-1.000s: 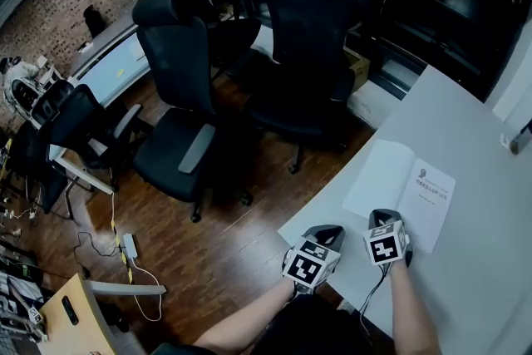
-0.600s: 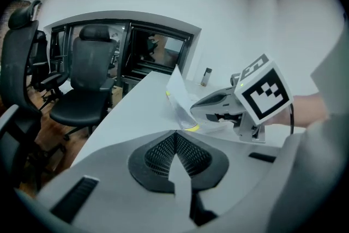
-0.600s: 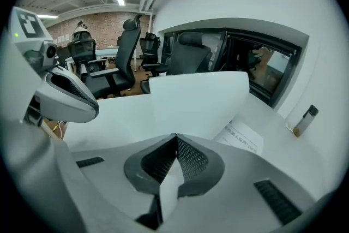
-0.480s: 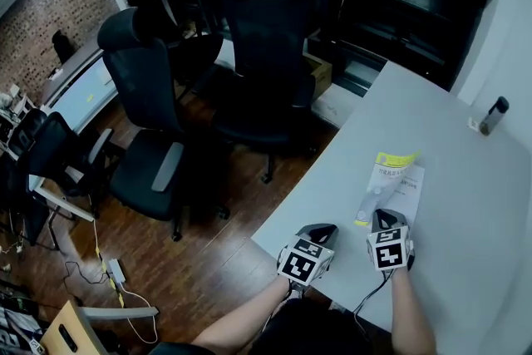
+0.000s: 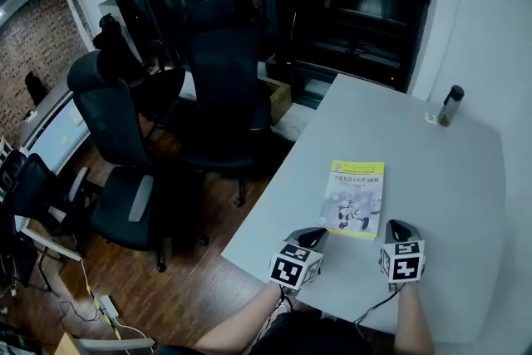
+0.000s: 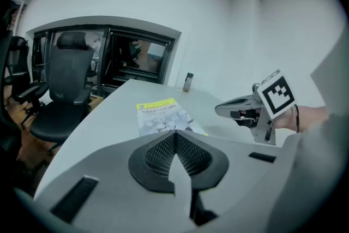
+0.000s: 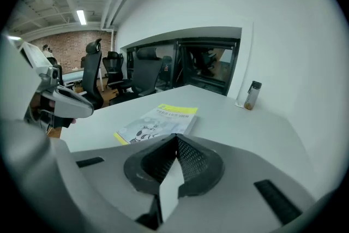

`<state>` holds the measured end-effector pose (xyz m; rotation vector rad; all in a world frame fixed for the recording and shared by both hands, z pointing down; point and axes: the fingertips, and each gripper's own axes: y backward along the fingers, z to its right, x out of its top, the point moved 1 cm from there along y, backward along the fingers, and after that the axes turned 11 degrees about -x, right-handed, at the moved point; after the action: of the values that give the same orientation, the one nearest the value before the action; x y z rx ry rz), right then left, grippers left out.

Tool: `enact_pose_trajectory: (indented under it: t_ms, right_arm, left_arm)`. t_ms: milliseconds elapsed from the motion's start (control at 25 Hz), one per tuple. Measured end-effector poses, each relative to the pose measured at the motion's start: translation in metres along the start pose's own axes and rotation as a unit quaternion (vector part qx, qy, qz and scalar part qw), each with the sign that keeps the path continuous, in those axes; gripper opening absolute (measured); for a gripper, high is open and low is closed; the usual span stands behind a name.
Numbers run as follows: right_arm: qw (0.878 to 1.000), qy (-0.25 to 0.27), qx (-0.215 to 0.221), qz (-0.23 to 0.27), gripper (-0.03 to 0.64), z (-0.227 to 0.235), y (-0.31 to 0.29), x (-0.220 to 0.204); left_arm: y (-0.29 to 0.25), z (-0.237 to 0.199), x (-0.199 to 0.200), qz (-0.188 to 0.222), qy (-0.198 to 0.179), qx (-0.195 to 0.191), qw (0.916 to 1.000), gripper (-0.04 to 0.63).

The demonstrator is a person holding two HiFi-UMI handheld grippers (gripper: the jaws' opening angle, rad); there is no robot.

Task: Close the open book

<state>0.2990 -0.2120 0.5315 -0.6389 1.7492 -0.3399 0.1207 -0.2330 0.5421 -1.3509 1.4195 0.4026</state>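
Observation:
The book (image 5: 356,198) lies closed and flat on the grey table (image 5: 449,170), its yellow and white cover facing up. My left gripper (image 5: 314,237) hovers near the book's front left corner, jaws together and empty. My right gripper (image 5: 397,227) hangs just to the right of the book's near edge, shut on nothing. In the left gripper view the book (image 6: 161,115) lies beyond the shut jaws (image 6: 175,132), with the right gripper (image 6: 221,109) at the right. The right gripper view shows the book (image 7: 158,120) ahead of its shut jaws (image 7: 175,136).
A small bottle (image 5: 450,106) stands at the table's far right corner. Black office chairs (image 5: 218,87) crowd the wooden floor left of the table, and a cardboard box (image 5: 278,98) sits by the dark cabinets. The table's left edge runs close to the left gripper.
The book was open a second ago; its left half swung over to the right and it now lies closed. Both grippers pulled back from it toward the near edge.

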Motion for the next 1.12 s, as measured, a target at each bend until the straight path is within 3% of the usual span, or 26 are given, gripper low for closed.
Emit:
enact_pose_trajectory:
  t_ms: [320,440,760,1120]
  right_arm:
    - [0.997,-0.027,0.033,0.059,0.005,0.023,0.024,0.006]
    - [0.997,-0.018,0.063,0.04,0.005,0.019,0.015,-0.01]
    - [0.988,0.047,0.131,-0.067,0.005,-0.016,-0.044,-0.091]
    - [0.976,0.082,0.195,-0.058,0.005,-0.054,-0.052,-0.085]
  left_arm:
    - [-0.021,0.04,0.023,0.009,-0.027,0.0,0.9996,0.005]
    - [-0.027,0.047,0.017,0.0,-0.023,0.016,0.9996,0.005]
    - [-0.032,0.053,-0.012,-0.03,-0.013,0.057,0.9979,0.005]
    - [-0.022,0.044,-0.024,-0.027,0.011,0.101,0.9945,0.005]
